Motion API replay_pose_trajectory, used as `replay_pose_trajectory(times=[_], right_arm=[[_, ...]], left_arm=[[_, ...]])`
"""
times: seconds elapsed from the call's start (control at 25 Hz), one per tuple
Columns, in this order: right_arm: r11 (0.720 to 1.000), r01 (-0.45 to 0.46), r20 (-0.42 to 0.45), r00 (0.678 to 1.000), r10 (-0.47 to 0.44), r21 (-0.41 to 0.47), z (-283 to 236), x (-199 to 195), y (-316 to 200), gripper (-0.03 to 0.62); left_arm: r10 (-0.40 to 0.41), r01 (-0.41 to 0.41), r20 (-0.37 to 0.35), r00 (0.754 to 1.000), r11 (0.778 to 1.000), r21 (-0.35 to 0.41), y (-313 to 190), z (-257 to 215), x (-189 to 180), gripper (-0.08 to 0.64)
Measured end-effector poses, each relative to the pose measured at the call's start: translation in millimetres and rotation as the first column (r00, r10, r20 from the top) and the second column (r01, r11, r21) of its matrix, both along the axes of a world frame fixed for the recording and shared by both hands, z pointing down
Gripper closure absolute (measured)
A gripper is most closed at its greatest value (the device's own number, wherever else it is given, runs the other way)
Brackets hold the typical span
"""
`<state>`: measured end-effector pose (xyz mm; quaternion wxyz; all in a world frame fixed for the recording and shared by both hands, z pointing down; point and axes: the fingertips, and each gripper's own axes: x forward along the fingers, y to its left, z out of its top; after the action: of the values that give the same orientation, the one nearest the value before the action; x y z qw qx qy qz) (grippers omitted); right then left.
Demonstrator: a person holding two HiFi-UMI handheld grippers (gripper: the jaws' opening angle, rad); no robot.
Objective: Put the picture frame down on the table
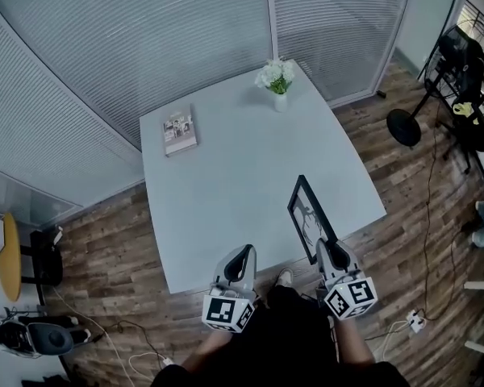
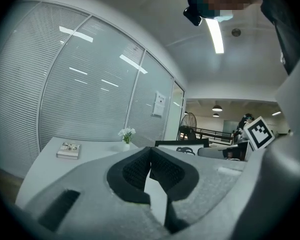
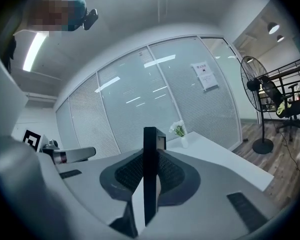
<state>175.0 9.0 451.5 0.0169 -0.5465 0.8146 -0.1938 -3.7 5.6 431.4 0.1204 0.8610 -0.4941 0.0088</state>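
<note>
R tool (image 1: 329, 252) clenched on picture frame (image 1: 308, 213), held upright, lower right of head view by desk (image 1: 226, 176) front edge. L tool (image 1: 239, 258) closed, empty, lower centre. Step: placing. Next, prob: tip frame flat, lower onto desk, release.

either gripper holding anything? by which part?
The right gripper is shut on the picture frame, clamped across its front and back at the edge nearest the person. The left gripper is shut and empty.
</note>
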Motion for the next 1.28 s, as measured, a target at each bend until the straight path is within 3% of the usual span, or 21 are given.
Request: replay_pose_trajectory(times=[0.36,0.92,1.12,1.28], right_arm=[[0.998,0.060,0.046,0.997,-0.058,-0.035,18,2,-31,0.525],[0.982,0.122,0.076,0.991,-0.111,-0.146,59,-9,-72,0.525],[0.961,0.180,0.087,0.982,-0.165,-0.211,80,-16,-88,0.525],[0.929,0.244,0.094,0.969,-0.227,-0.279,97,-25,-102,0.525]], left_arm=[[-0.067,0.067,0.033,0.997,0.998,-0.006,-23,6,-2,0.545],[-0.052,0.052,0.023,0.998,0.999,0.014,-83,14,-2,0.545],[-0.039,0.039,0.034,0.999,0.999,0.000,-97,25,-1,0.545],[-0.055,0.056,0.030,0.998,0.998,-0.029,-109,31,-10,0.545]])
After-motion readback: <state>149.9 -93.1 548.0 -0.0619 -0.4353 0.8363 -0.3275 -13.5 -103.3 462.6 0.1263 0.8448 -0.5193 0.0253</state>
